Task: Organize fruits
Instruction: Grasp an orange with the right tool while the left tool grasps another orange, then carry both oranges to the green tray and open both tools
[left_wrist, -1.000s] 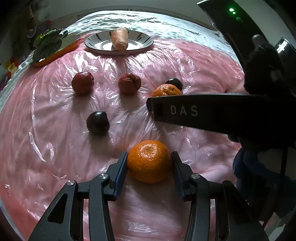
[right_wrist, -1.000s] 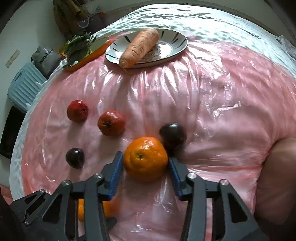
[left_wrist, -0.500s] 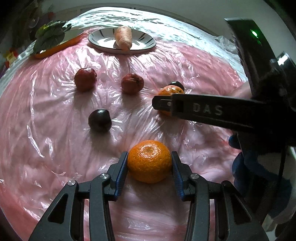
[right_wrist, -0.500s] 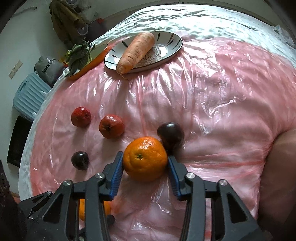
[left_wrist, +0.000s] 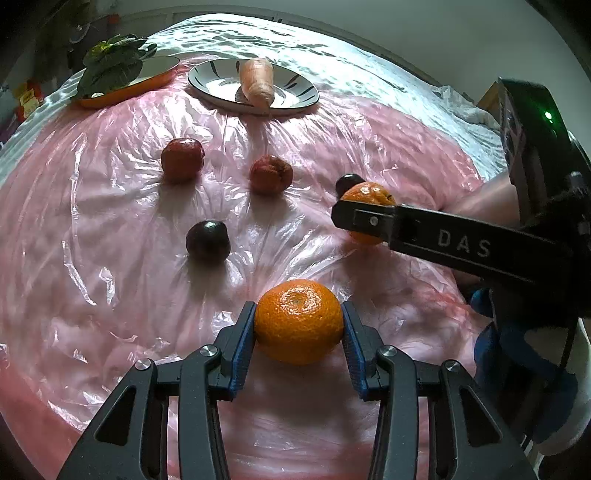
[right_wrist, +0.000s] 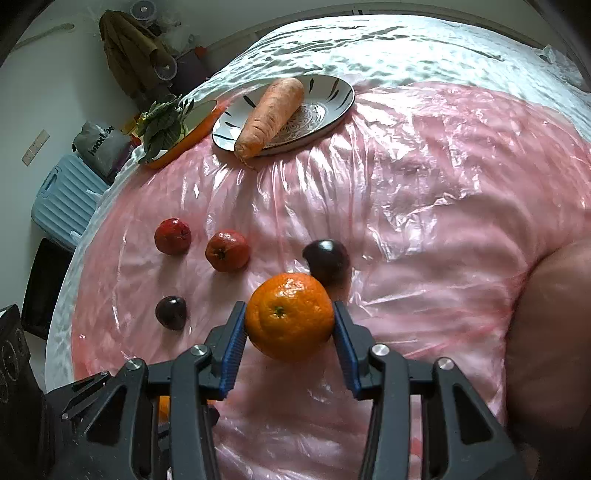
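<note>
My left gripper (left_wrist: 298, 326) is shut on an orange (left_wrist: 298, 320), held just above the pink plastic-covered table (left_wrist: 110, 295). My right gripper (right_wrist: 290, 326) is shut on a second orange (right_wrist: 290, 315), lifted off the table; this orange shows in the left wrist view (left_wrist: 367, 199) behind the right gripper's finger. Two red fruits (right_wrist: 173, 236) (right_wrist: 227, 250) and two dark plums (right_wrist: 171, 312) (right_wrist: 327, 258) lie on the table ahead. The nearer plum sits just behind the right orange.
A white patterned plate (right_wrist: 328, 107) with a carrot (right_wrist: 271, 114) stands at the far side. An orange-rimmed dish (right_wrist: 192, 129) with leafy greens (right_wrist: 162, 122) is to its left. A blue suitcase (right_wrist: 62, 199) stands beyond the table's left edge.
Both grippers have risen a little with their oranges still held. The fruits on the table have not moved.
</note>
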